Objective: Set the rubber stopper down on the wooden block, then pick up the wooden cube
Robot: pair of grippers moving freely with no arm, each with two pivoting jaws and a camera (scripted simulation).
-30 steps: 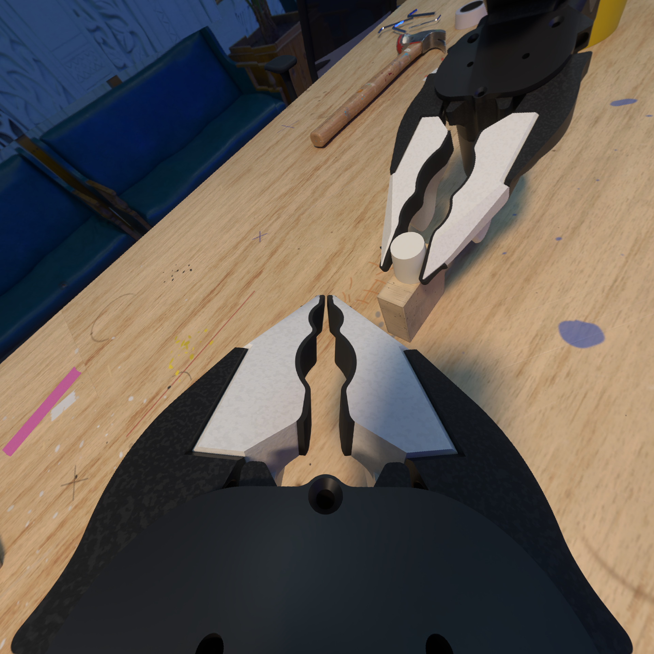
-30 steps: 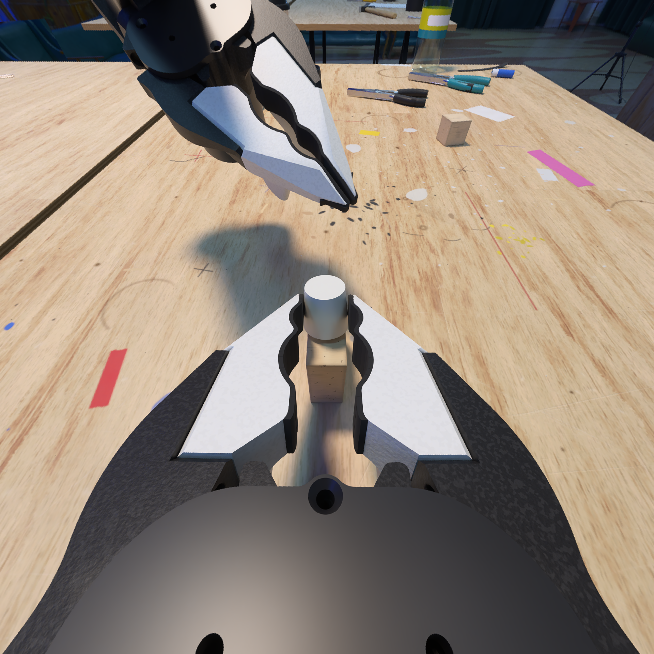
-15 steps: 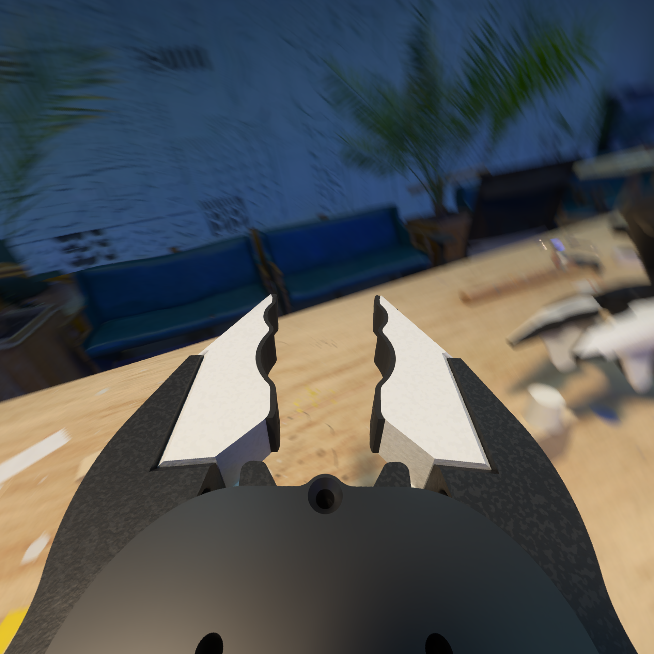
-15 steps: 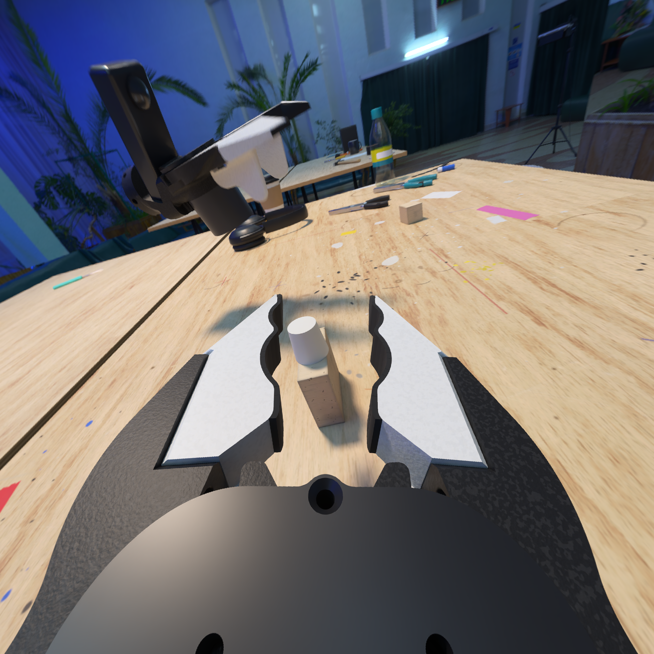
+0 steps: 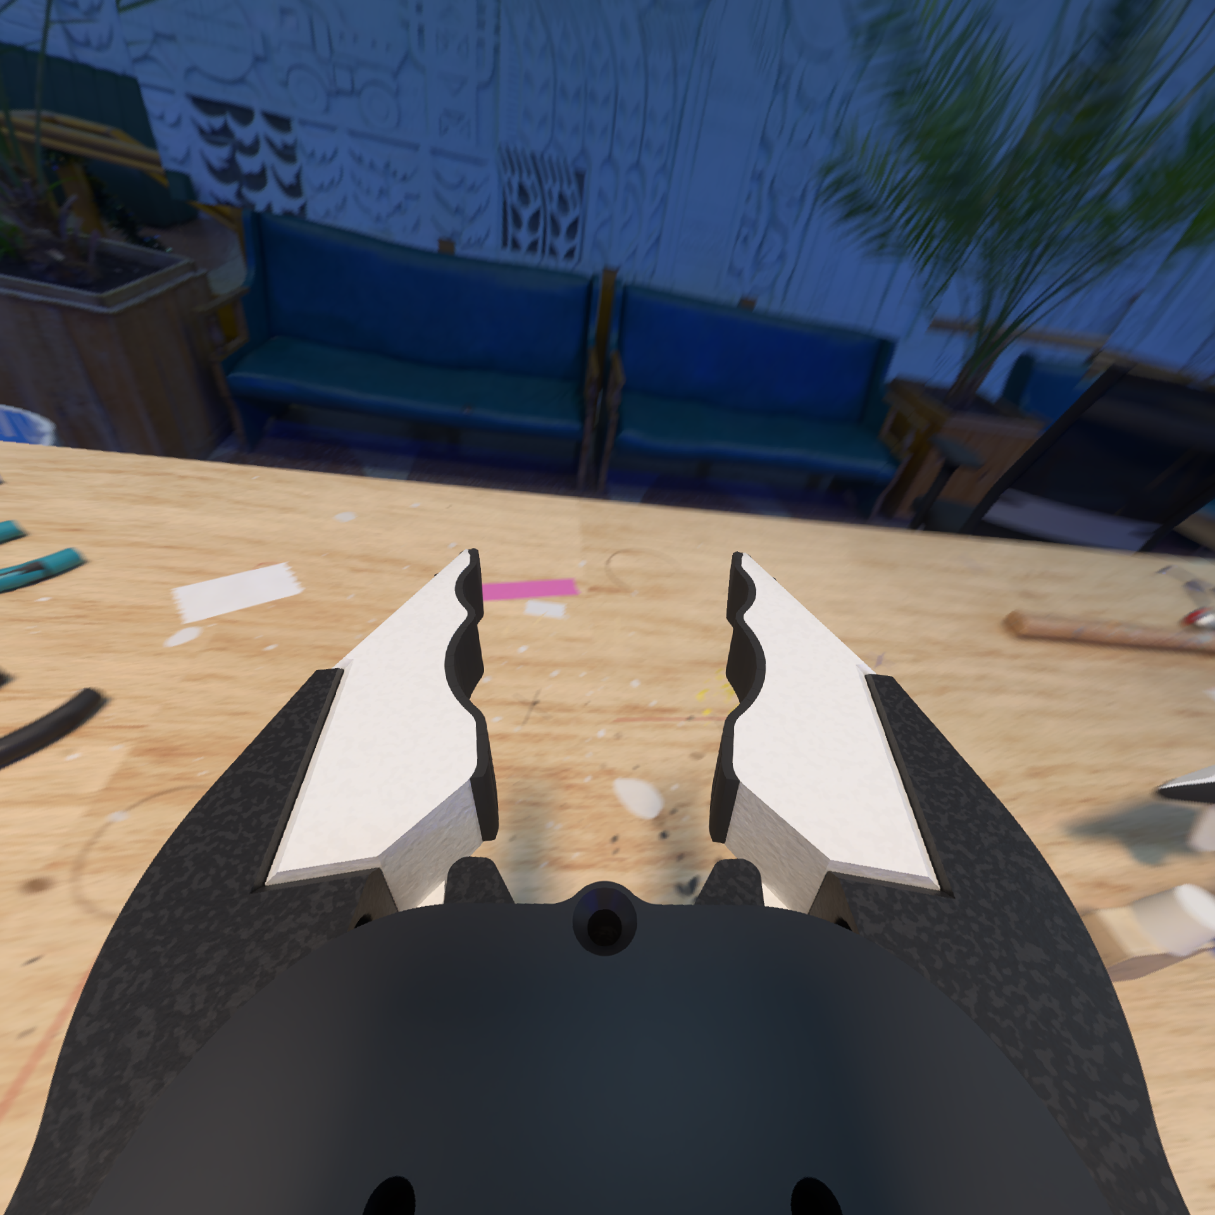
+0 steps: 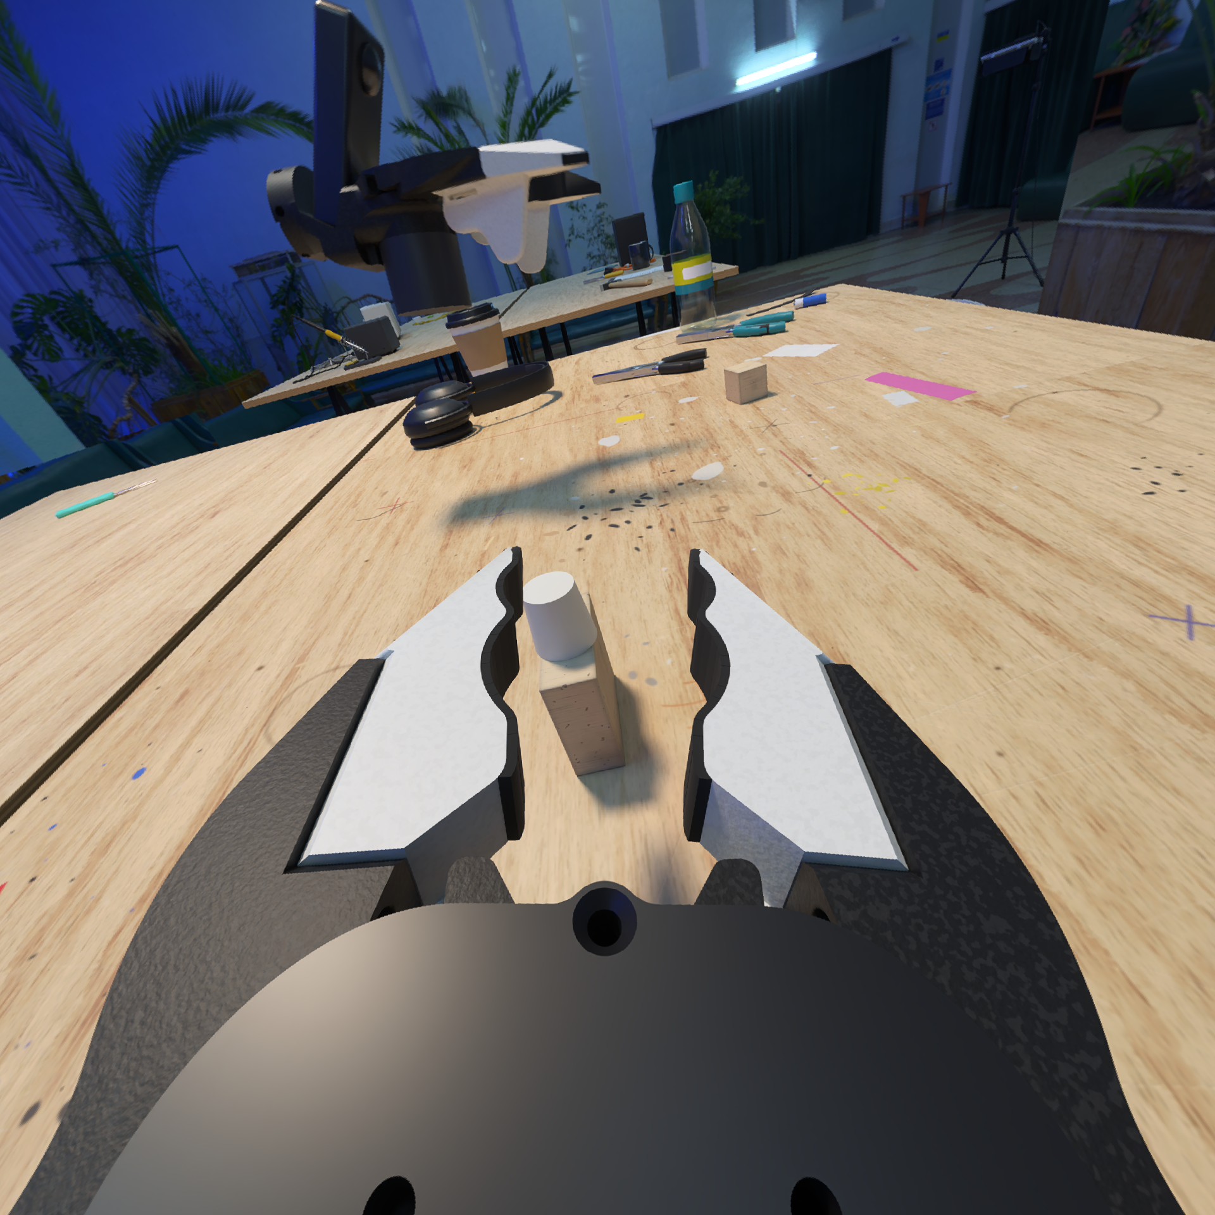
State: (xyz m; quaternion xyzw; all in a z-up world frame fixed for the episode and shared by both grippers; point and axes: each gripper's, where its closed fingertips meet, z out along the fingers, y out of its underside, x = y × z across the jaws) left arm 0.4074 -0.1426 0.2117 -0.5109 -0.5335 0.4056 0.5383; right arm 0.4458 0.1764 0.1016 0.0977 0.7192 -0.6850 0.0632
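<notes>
The white rubber stopper (image 6: 557, 615) stands on the wooden block (image 6: 585, 716), which lies on the table between my right gripper's fingers. My right gripper (image 6: 603, 559) is open and holds nothing; the stopper is close to its left finger. The stopper (image 5: 1167, 917) and block show blurred at the right edge of the left wrist view. The wooden cube (image 6: 745, 381) sits far ahead on the table. My left gripper (image 5: 603, 559) is open and empty, raised above the table; it also shows high up in the right wrist view (image 6: 559, 177).
Pliers (image 6: 651, 368), teal-handled tools (image 6: 743, 327), a bottle (image 6: 690, 263), a coffee cup (image 6: 478, 342) and black headphones (image 6: 473, 404) lie beyond the cube. A hammer handle (image 5: 1104, 634) lies at the right in the left wrist view. The table edge (image 5: 592, 496) faces blue benches.
My right gripper has opened and let go of the stopper, which now stands on the block. My left gripper has opened, risen and swung left, away from the block.
</notes>
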